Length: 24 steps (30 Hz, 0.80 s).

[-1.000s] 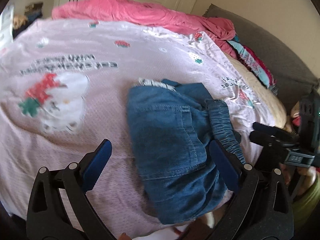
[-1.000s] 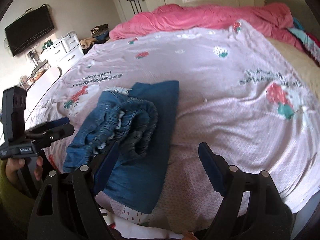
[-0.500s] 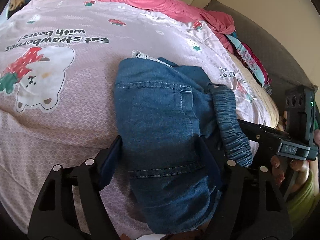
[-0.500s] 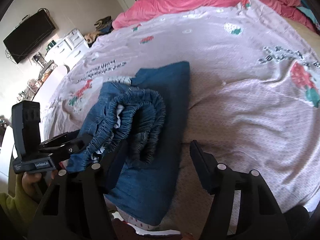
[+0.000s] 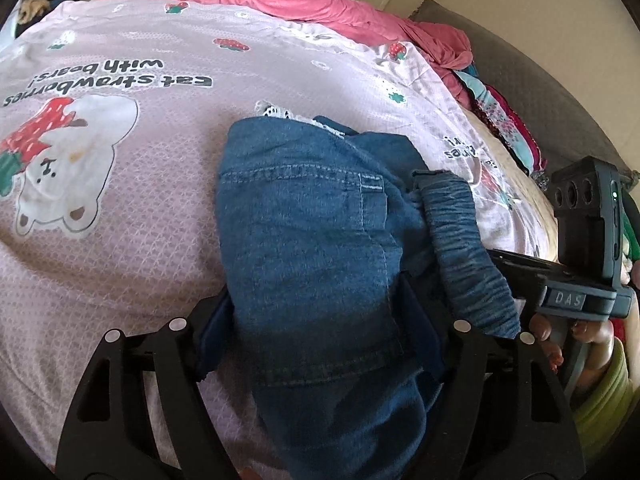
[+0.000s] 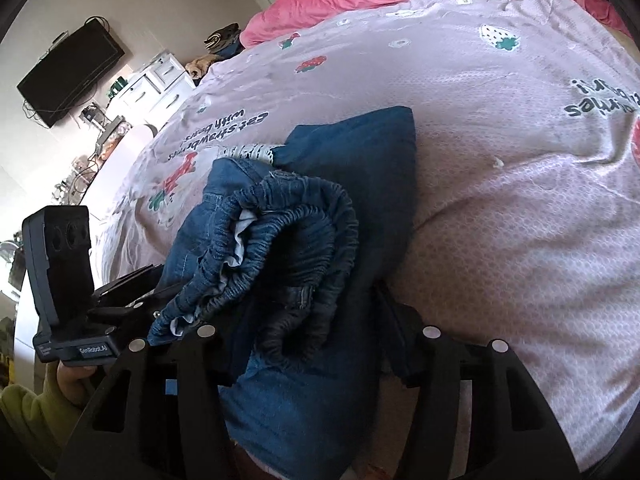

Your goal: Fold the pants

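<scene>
Denim pants [image 5: 316, 240] lie bunched on the bedsheet [image 5: 120, 240]; left gripper [image 5: 320, 340] clamps them, right gripper [image 6: 308, 340] is closing around them to lift.

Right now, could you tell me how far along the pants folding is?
Done: the blue denim pants lie doubled over on the pink printed bedspread. In hand: the left gripper clamps their near end, and the right gripper is closing around the elastic waistband. Left: flattening that bunched waistband.
</scene>
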{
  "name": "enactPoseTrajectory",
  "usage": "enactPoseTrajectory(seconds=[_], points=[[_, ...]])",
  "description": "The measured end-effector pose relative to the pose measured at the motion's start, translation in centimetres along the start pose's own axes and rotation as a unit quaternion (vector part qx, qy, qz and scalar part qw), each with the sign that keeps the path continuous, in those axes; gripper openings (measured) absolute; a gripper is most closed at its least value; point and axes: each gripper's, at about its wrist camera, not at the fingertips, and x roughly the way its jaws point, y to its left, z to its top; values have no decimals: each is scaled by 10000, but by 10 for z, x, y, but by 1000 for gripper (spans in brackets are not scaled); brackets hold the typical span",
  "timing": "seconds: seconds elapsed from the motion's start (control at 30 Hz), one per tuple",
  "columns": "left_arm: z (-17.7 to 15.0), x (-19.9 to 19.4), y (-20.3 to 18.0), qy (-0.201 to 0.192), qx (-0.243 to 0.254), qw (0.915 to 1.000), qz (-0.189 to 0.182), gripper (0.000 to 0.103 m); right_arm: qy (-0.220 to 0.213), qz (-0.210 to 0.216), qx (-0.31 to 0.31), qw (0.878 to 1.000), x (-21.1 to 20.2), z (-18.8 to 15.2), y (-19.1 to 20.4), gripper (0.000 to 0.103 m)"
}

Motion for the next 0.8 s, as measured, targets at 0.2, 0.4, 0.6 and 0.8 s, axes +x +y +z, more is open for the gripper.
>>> enactPoseTrajectory(seconds=[0.2,0.4,0.6,0.8], points=[[4,-4,-9,-173,138,9997,-57,50,-217,0,-322,9992,-9,-6,10,37],[6,-20,-18,-324,184,9991,-210,46,-530,334,-521,9967,-26,-9,23,33],[17,-34,-31,-513,268,9980,-266,44,-731,439,-719,9938,-40,0,37,33],[41,-41,-28,-699,259,9969,-257,44,-886,400,-888,9913,-44,25,44,33]])
